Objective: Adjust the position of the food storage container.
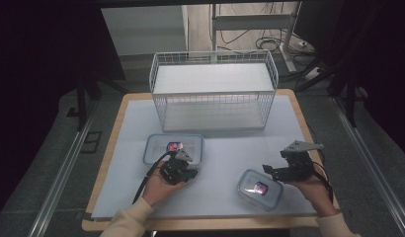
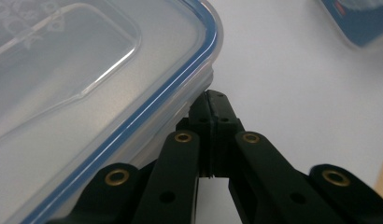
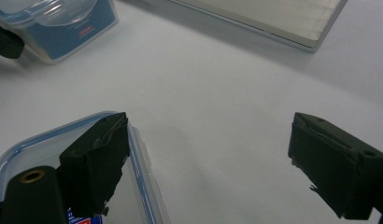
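I have the left gripper [image 1: 184,165] at the near right corner of the larger box [image 1: 173,148], which sits on the table [image 1: 131,148] in front of the wire basket [image 1: 214,89]; its jaws are pressed together with nothing between them, and in the left gripper view the joined tips [image 2: 213,109] sit right against the box wall, just under the blue-edged lid [image 2: 87,70]; whether they touch it I cannot quite tell. The right gripper [image 1: 282,170] hangs beside the smaller box [image 1: 260,188] near the front right of the table; its jaws stand wide and hold nothing; in the right gripper view one pad [image 3: 98,149] hovers over the small lid's rim [image 3: 138,154] and the other [image 3: 329,158] is out over bare table.

My worries from here: closed jaws can only nudge, so if I push on at this corner the larger box will likely pivot rather than slide straight, since the contact is well off its middle; it could swing toward the basket or skate away on the smooth sheet. The tips sit just beneath the lid's lip; any upward drift might catch a latch and pop the corner, or tilt the box. On the right, the wide jaws straddle only one edge; closing there would pinch the rim alone and the small box might tip or squirt out toward the table's front edge, which is near.
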A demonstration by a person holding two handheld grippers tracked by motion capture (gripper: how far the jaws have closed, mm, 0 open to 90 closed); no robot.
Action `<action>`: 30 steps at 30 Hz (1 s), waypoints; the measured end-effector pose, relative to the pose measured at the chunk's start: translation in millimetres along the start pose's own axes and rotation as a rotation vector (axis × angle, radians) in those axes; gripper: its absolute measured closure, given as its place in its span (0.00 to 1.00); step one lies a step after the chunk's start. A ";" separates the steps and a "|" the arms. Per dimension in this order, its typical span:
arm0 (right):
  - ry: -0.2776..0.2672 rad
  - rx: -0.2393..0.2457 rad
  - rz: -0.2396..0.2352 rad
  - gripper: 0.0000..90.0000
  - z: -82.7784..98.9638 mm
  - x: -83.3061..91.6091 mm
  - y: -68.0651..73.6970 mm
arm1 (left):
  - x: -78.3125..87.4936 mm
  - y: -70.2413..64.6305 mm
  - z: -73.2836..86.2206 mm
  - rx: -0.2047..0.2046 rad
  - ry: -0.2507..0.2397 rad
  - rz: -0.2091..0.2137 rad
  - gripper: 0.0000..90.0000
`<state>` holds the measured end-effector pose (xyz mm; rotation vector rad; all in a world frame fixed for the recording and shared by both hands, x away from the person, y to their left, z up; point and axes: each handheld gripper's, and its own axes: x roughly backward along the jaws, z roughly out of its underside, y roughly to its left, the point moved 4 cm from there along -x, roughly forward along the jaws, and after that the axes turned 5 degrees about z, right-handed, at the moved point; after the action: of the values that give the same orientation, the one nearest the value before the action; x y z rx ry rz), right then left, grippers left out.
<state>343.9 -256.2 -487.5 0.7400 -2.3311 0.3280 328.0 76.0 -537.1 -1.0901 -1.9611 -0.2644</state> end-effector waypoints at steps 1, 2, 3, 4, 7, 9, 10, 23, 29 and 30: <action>0.002 0.002 0.000 0.14 0.1 -0.2 0.1 | -1.7 0.6 -2.1 0.006 -0.001 0.002 1.00; 0.002 0.001 -0.002 0.14 0.3 -0.6 0.7 | -3.6 1.1 -3.9 0.010 -0.003 0.008 1.00; 0.005 0.000 -0.003 0.14 0.7 -0.8 1.2 | -5.6 1.3 -5.2 0.013 -0.003 0.010 1.00; 0.007 0.002 -0.004 0.14 1.0 -1.0 1.4 | -7.4 1.7 -6.1 0.012 -0.001 0.007 1.00; 0.010 0.003 -0.007 0.14 1.7 -1.3 1.9 | -9.4 0.6 -7.6 0.010 -0.001 0.006 1.00; 0.012 0.005 -0.007 0.14 2.2 -0.6 1.6 | -6.9 -1.4 -7.3 0.009 -0.002 0.010 1.00; 0.010 0.005 -0.006 0.14 2.3 -0.3 1.4 | -4.3 -3.5 -7.4 0.013 -0.018 0.012 1.00; -0.003 -0.008 0.006 0.14 1.4 5.4 -2.9 | 98.4 24.4 8.1 0.094 -0.214 -0.065 1.00; 0.000 -0.011 0.010 0.14 1.9 5.0 -5.0 | 127.6 67.2 26.6 0.204 -0.268 -0.162 1.00; 0.000 -0.013 0.012 0.14 2.3 5.0 -5.6 | 130.4 74.4 30.7 0.227 -0.272 -0.175 1.00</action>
<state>342.9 -263.8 -485.7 0.7202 -2.3358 0.3173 334.6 214.4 -471.8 -0.8431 -2.2690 0.0166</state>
